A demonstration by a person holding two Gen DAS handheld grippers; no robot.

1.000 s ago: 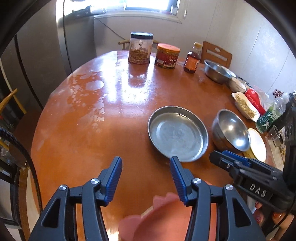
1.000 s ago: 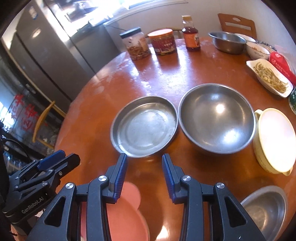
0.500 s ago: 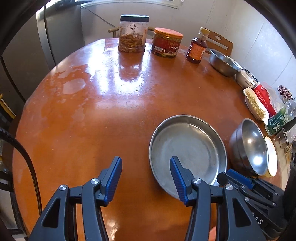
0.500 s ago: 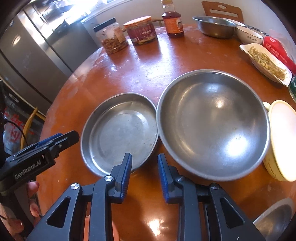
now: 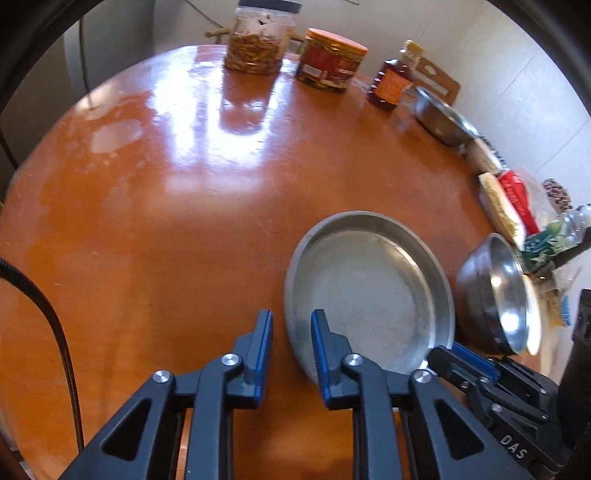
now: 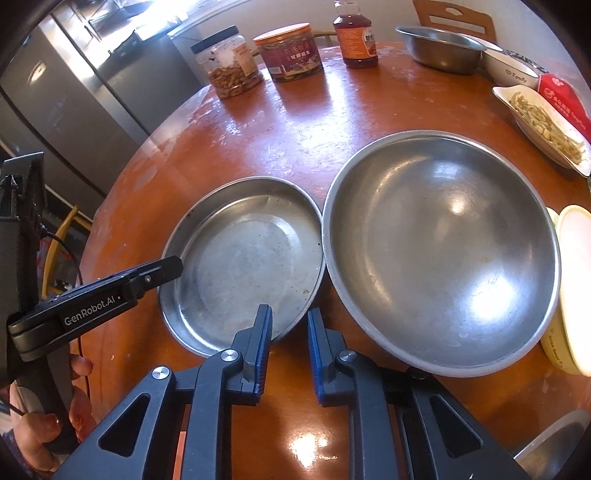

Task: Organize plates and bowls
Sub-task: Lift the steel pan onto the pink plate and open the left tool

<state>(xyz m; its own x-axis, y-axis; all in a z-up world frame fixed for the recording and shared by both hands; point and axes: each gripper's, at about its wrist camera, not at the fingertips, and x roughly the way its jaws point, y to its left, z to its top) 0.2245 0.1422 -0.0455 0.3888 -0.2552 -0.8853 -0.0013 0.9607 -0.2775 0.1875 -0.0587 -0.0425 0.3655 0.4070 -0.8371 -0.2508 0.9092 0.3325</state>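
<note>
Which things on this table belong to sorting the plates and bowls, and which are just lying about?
For the job: flat steel plate, large steel bowl, far steel bowl, white ceramic bowl.

Lying about: clear snack jar, red jar, sauce bottle, red packet.

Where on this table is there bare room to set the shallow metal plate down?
The table's left half is bare, from the jars at the far edge down to the shallow metal plate. The right side is crowded: the big steel bowl touches the plate, then a lidded dish and snack tray.

Your right gripper (image 6: 290, 325) has just been closing on the shallow steel plate's (image 6: 236, 258) near rim, beside the steel bowl (image 6: 439, 251).
</note>
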